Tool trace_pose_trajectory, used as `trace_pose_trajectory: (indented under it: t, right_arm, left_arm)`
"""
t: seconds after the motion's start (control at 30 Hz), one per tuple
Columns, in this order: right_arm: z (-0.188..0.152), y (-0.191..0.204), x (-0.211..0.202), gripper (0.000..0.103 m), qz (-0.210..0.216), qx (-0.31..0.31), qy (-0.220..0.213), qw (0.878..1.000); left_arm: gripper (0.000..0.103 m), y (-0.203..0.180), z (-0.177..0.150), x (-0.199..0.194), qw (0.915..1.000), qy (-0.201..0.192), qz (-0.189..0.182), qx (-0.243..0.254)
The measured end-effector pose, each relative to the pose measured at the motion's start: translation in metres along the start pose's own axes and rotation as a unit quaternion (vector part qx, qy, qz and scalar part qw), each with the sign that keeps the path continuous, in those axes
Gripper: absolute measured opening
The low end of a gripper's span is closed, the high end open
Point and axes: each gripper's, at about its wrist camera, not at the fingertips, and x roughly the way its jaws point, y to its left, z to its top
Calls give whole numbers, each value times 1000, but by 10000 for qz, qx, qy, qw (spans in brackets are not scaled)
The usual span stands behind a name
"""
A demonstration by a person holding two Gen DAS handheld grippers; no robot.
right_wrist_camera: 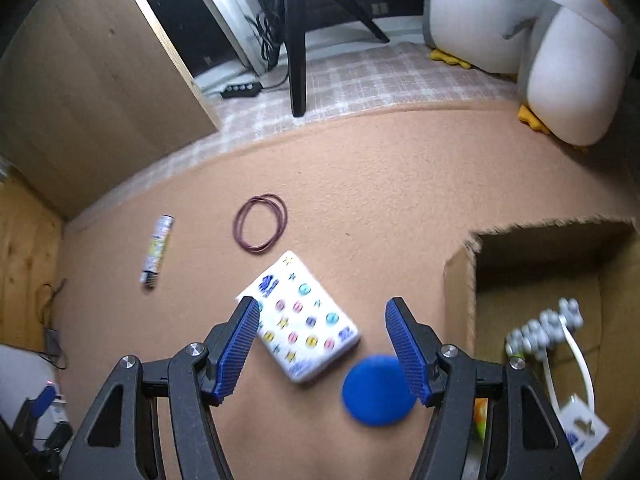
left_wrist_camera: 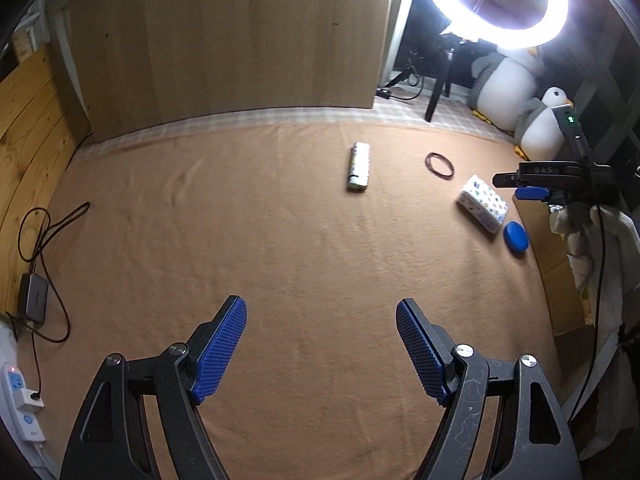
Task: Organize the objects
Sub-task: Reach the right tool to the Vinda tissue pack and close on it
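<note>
On the tan blanket lie a white patterned tissue pack (right_wrist_camera: 306, 322) (left_wrist_camera: 483, 204), a blue round disc (right_wrist_camera: 378, 390) (left_wrist_camera: 516, 239), a loop of dark red rubber bands (right_wrist_camera: 261, 223) (left_wrist_camera: 440, 165) and a white tube (right_wrist_camera: 157, 249) (left_wrist_camera: 358, 167). My right gripper (right_wrist_camera: 320, 320) is open, hovering above the tissue pack and disc; it also shows at the right in the left wrist view (left_wrist_camera: 520, 186). My left gripper (left_wrist_camera: 320, 320) is open and empty over bare blanket, well short of the tube.
An open cardboard box (right_wrist_camera: 460, 280) at the right holds a white massage roller (right_wrist_camera: 544, 326) and other items. Two plush penguins (right_wrist_camera: 568, 60) and a tripod leg (right_wrist_camera: 298, 40) stand at the back. A wooden panel (left_wrist_camera: 224, 32), ring light (left_wrist_camera: 500, 28), cables and power strip (left_wrist_camera: 24, 400) lie left.
</note>
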Motion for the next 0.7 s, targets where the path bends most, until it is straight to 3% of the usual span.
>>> trace_pose_trajectory:
  t: [0.43,0.6,0.7]
  right_arm:
    - [12,27,15,64,-306,-509,67,9982]
    - [10,31,32,64,-262,-543,409,9973]
    - [5,29,38,64,26,-361,595,9976]
  left_arm:
    - [80,12,-2,7,10000,94,-4,-3]
    - [80,14,-2,8,9999,107,-54,-20]
    - [80,15,-3,8,9999,104,-72,-47]
